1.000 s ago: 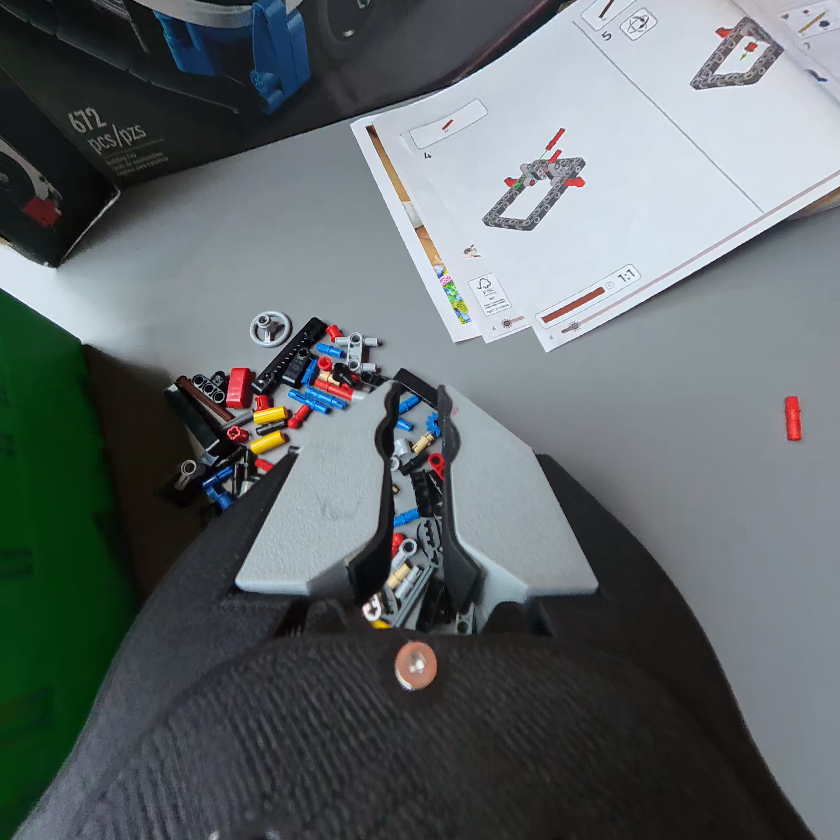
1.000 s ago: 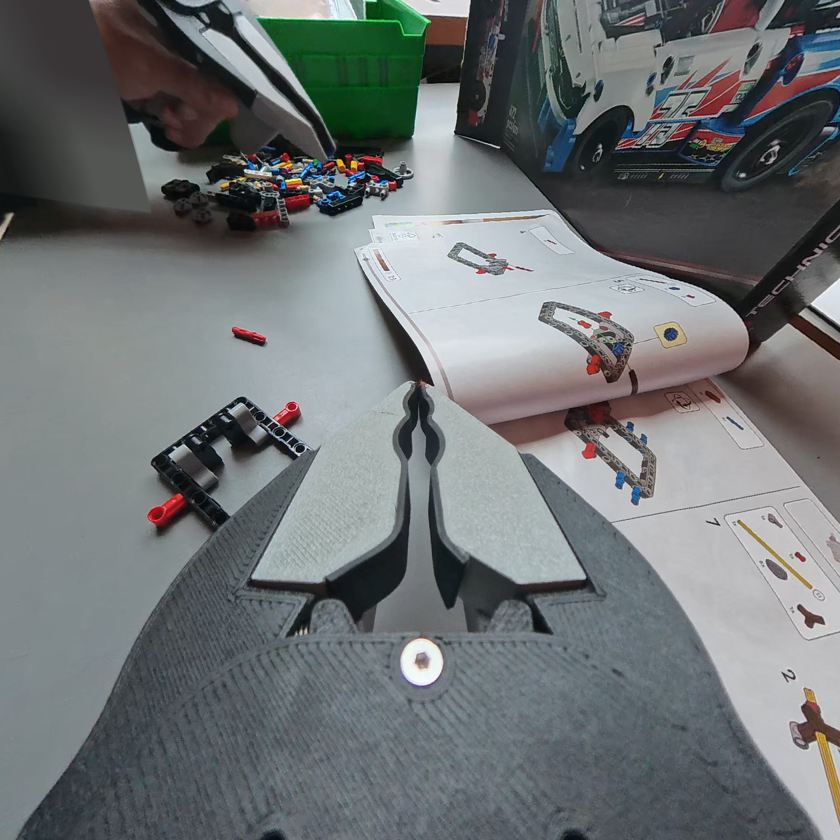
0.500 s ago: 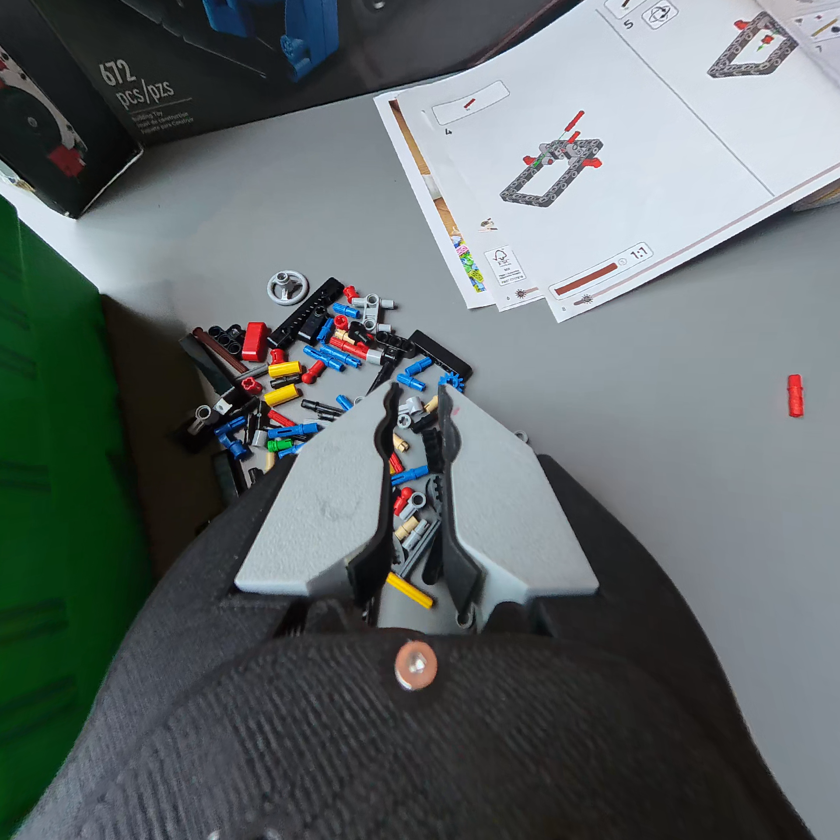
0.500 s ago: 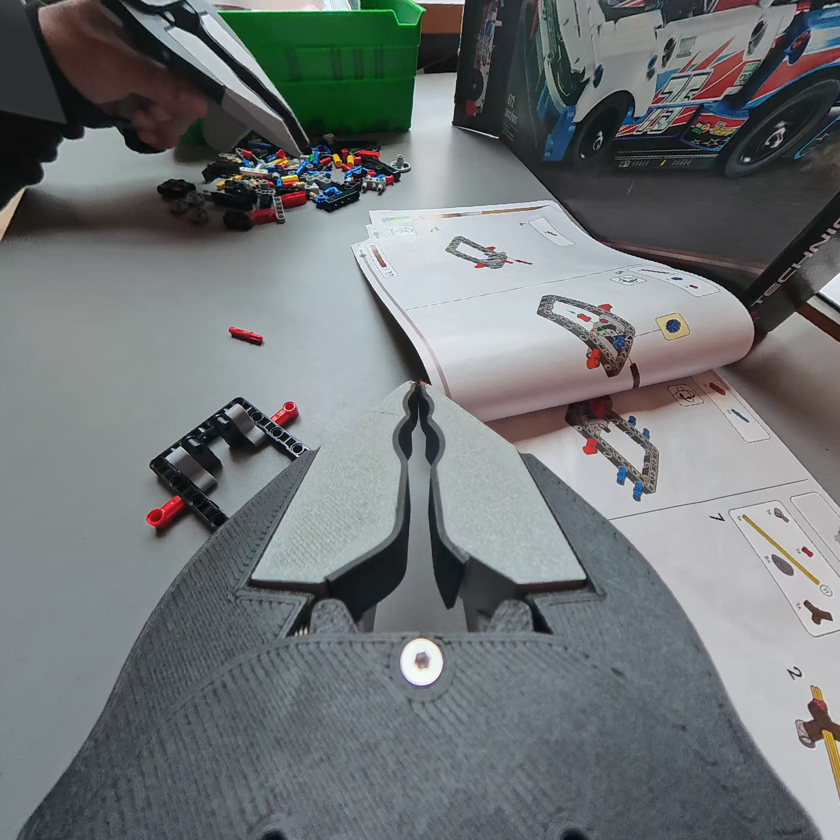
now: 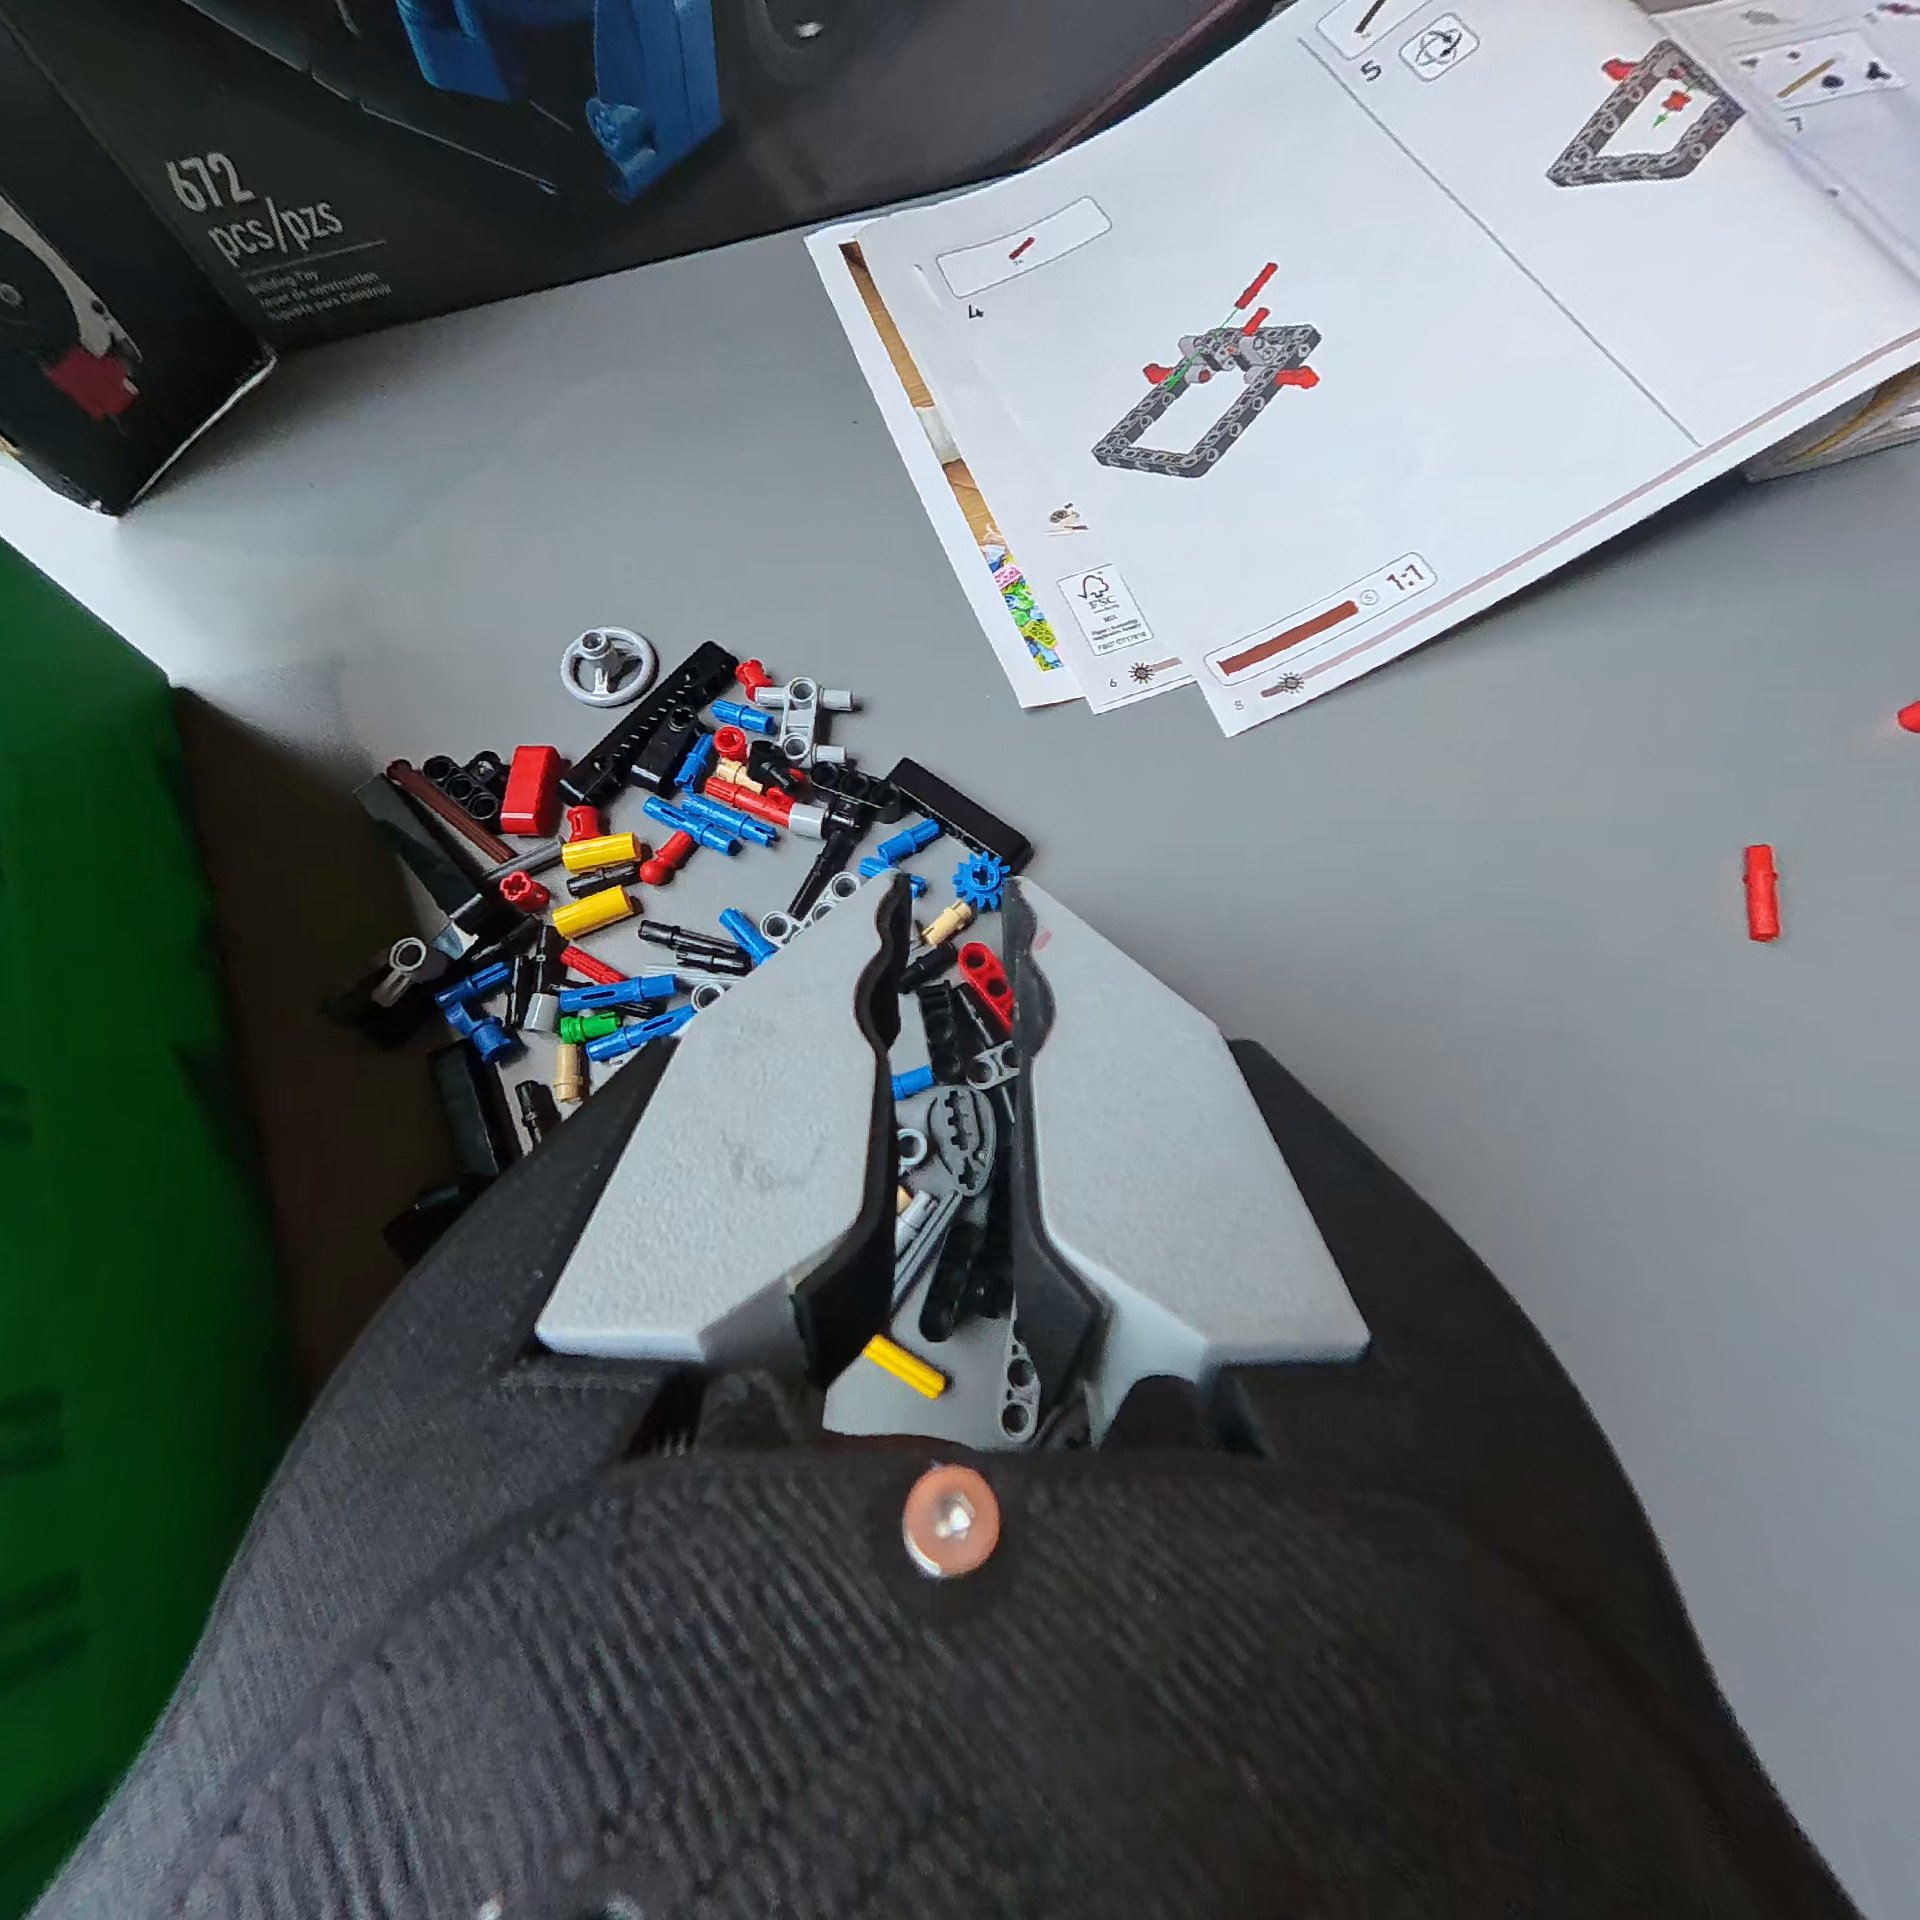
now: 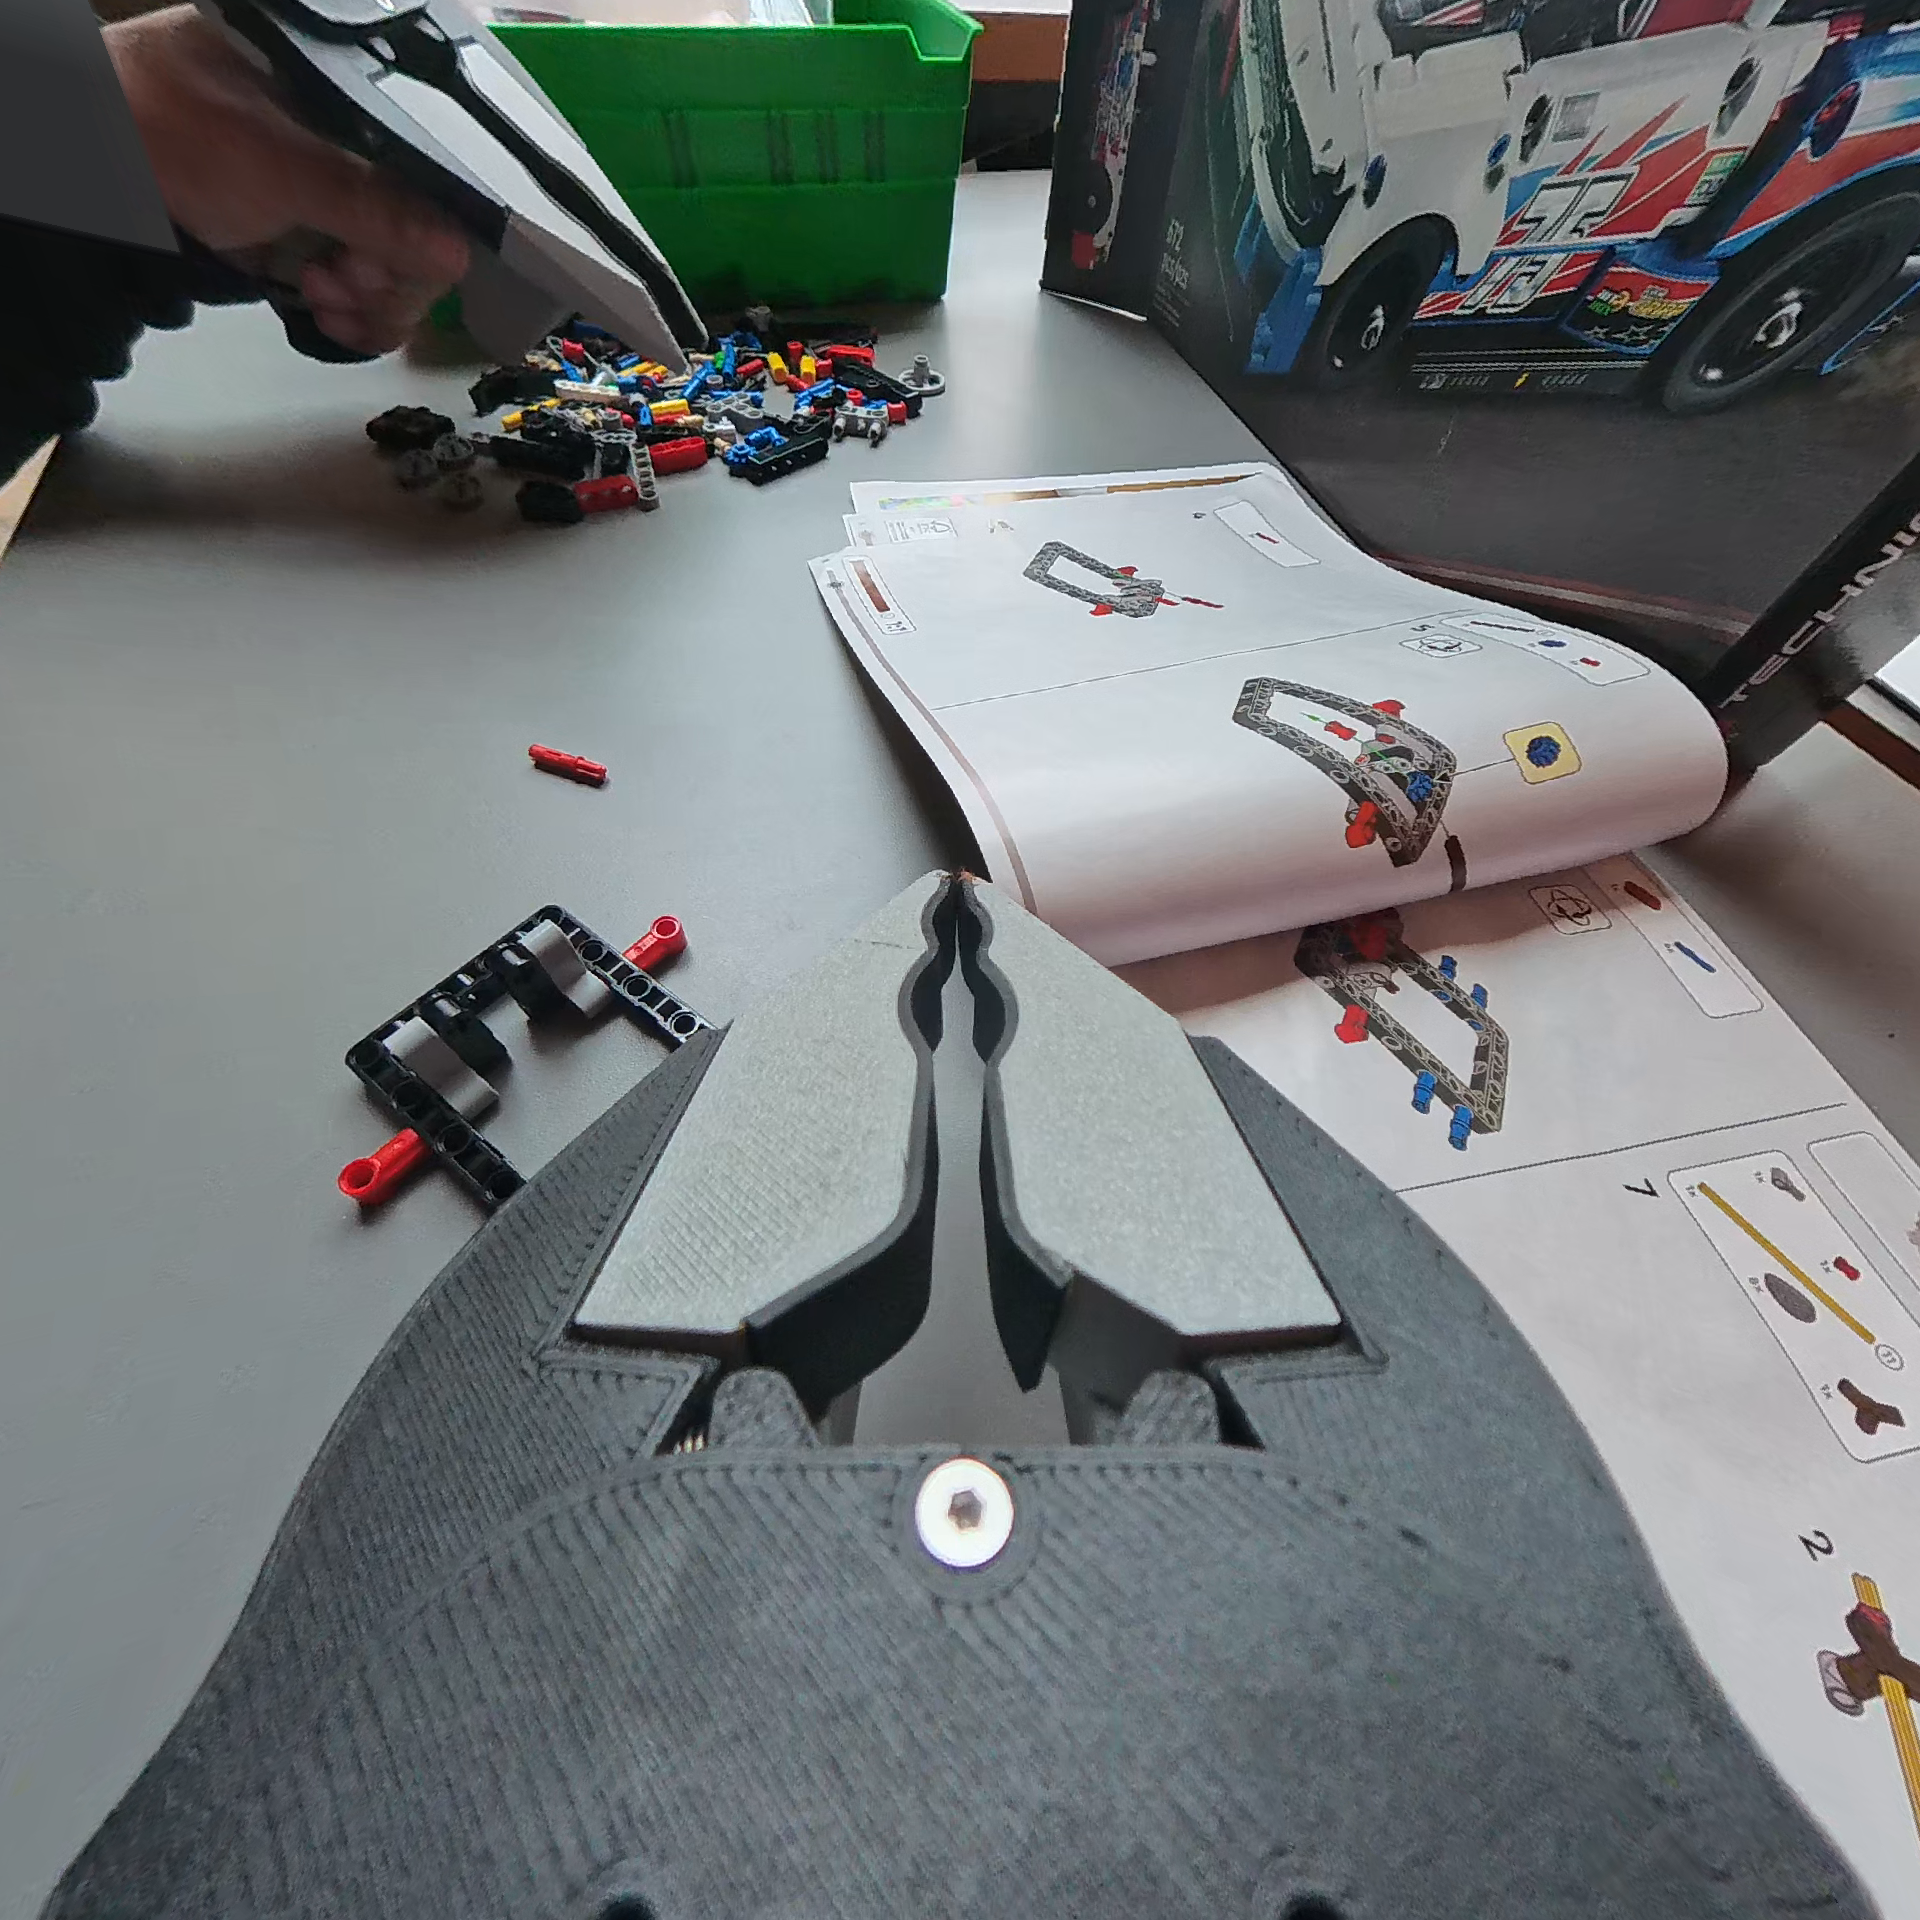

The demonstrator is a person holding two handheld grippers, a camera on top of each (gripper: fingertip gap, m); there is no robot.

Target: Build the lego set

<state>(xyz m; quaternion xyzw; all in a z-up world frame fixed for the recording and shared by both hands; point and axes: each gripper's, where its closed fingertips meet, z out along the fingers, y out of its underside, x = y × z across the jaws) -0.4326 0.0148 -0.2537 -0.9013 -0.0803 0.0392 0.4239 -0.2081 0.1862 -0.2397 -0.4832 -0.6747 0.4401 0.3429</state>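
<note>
A pile of small lego pieces [image 5: 675, 831] in black, blue, red, yellow and grey lies on the grey table. My left gripper [image 5: 956, 899] is open and hovers over the pile's right side, with a blue gear [image 5: 979, 881] just beyond its tips and nothing held. The right wrist view shows this gripper [image 6: 686, 343] with its tips down at the pile [image 6: 675, 416]. My right gripper [image 6: 958, 883] is shut and empty. A black frame with grey blocks and red pins [image 6: 520, 1039] lies to its left. A lone red pin [image 6: 566, 764] lies between frame and pile, and shows in the left wrist view [image 5: 1760, 891].
An open instruction booklet [image 6: 1247, 675] lies right of the pile, also in the left wrist view [image 5: 1351, 364]. The set's box [image 6: 1507, 208] stands behind it. A green bin [image 6: 779, 156] stands behind the pile. A person's hand [image 6: 291, 208] holds the left gripper. The left gripper's tips are roughly 30 centimetres from the right gripper's. About 15 centimetres separates my right fingertips from the lone red pin [image 6: 566, 764]. The left camera catches it too, in the left wrist view [image 5: 1769, 889].
My left gripper has shifted a little over the pile, pulling back toward its near side, and stays open. My right gripper stays shut and almost still.
</note>
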